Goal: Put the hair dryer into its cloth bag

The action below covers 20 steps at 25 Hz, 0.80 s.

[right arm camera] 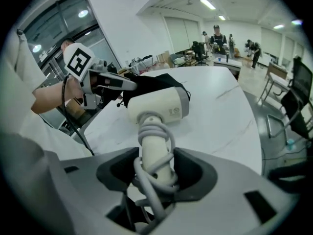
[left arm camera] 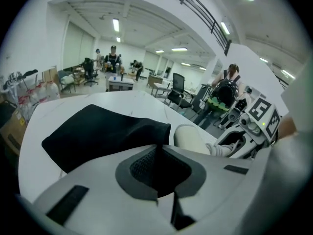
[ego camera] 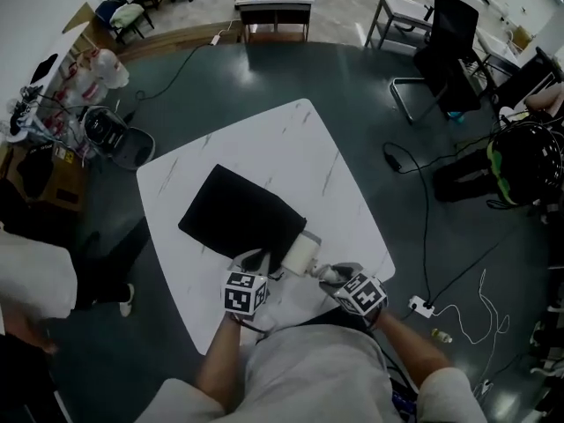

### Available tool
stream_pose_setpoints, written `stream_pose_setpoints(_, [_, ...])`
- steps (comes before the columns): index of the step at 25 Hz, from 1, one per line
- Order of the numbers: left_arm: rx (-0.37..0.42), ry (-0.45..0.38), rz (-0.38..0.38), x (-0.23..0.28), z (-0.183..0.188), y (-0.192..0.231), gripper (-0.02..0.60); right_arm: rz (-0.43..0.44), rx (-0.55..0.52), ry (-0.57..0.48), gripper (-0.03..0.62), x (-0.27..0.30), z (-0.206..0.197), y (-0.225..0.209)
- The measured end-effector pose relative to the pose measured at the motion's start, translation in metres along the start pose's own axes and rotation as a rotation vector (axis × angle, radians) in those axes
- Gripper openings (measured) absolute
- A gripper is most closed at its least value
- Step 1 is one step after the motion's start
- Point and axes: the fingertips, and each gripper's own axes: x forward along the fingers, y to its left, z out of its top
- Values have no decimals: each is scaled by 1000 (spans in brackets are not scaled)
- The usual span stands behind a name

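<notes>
A black cloth bag [ego camera: 236,214] lies flat on the white marble table [ego camera: 291,139]. My left gripper [ego camera: 258,264] is shut on the bag's near edge; in the left gripper view the black fabric [left arm camera: 98,131] runs into the closed jaws of the left gripper [left arm camera: 157,150]. My right gripper [ego camera: 324,273] is shut on the handle of the white hair dryer [ego camera: 301,254], whose barrel points at the bag's mouth. In the right gripper view the hair dryer [right arm camera: 159,104] has its grey cord wound round the handle, held in the right gripper [right arm camera: 155,164]. The left gripper [right arm camera: 100,78] holds the bag [right arm camera: 159,82] just beyond.
The table's near edge is right by my body. Around the table are black office chairs [ego camera: 449,51], cables and a power strip [ego camera: 421,307] on the dark floor, and a person [ego camera: 26,280] at the left. Other desks and people stand far back.
</notes>
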Motion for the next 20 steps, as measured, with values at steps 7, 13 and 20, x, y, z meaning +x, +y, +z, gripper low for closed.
stream_pose_setpoints(7, [149,14,25,-15,-4,-7,14,3,-29,51,233,16,10,7])
stream_pose_setpoints(13, [162,-3,50,-17,-7,-12,14,31,-43,60,233,28,21,17])
stream_pose_setpoints(20, [190,9,36,-22,-11,-27,14,30,-9,35,233,37,41,18])
